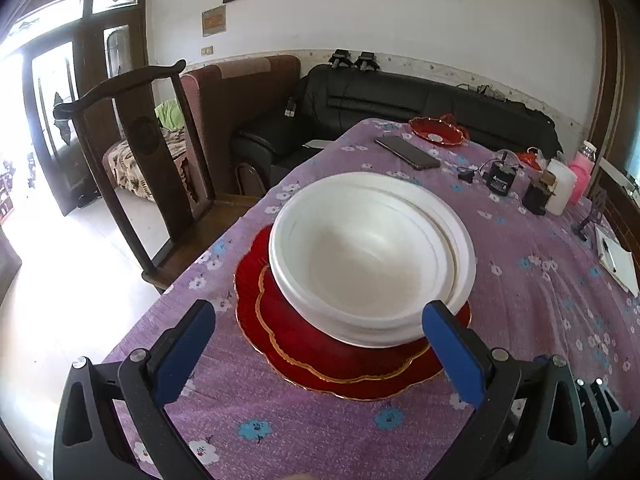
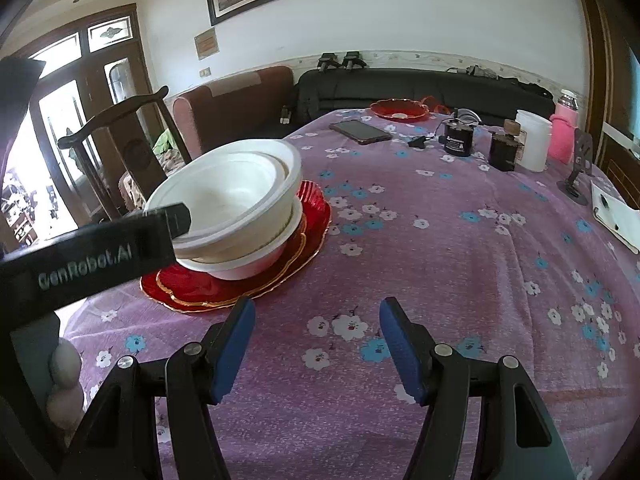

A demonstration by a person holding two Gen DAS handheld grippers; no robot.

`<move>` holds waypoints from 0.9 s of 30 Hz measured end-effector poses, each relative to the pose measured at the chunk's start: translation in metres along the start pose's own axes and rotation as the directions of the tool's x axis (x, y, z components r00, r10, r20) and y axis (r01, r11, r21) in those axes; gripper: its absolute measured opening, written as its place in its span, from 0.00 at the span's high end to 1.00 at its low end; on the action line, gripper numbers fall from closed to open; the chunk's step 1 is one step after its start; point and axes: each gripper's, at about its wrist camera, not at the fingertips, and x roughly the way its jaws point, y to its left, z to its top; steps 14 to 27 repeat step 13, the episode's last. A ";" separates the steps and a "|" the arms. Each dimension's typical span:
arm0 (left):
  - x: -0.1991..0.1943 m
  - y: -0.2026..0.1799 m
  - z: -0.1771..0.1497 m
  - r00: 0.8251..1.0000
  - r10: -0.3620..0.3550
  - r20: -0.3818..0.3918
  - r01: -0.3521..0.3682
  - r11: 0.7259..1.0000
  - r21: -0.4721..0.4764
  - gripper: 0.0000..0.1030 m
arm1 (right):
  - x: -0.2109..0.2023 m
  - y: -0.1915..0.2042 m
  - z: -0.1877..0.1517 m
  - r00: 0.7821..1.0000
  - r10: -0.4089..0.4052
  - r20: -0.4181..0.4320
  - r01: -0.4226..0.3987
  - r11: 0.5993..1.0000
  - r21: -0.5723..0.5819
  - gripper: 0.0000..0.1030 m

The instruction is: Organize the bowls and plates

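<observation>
Left wrist view: left tongs (image 1: 320, 334) spread wide, empty, flanking nested white plastic bowls (image 1: 372, 258) stacked on scalloped red gold-rimmed plates (image 1: 304, 344), near the edge of the purple floral-clothed worktop (image 1: 520, 288)

Right wrist view: right tongs (image 2: 318, 340) open, holding nothing, over bare cloth; bowls tilted unevenly, likely to slide if nudged sideways

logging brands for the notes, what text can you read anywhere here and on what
"GenRobot.AI": on the side of the left tool's black body, seen in the right wrist view.
Black canister: white logo and print, too small to read.
Wall plaque: blurred, unreadable.
</observation>
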 end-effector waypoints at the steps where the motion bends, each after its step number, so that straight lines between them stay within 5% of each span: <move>1: 0.000 0.001 0.001 1.000 0.004 0.002 -0.004 1.000 -0.002 0.00 | 0.000 0.001 0.000 1.000 0.001 -0.001 -0.001 1.000 -0.003 0.33; 13: -0.005 0.015 0.007 0.995 0.083 0.054 -0.081 0.996 -0.030 0.00 | -0.001 0.009 0.002 1.000 0.017 0.003 -0.017 0.999 -0.031 0.33; 27: -0.005 0.015 0.007 0.995 0.083 0.054 -0.081 0.996 -0.030 0.00 | -0.001 0.009 0.002 1.000 0.017 0.003 -0.017 0.999 -0.031 0.33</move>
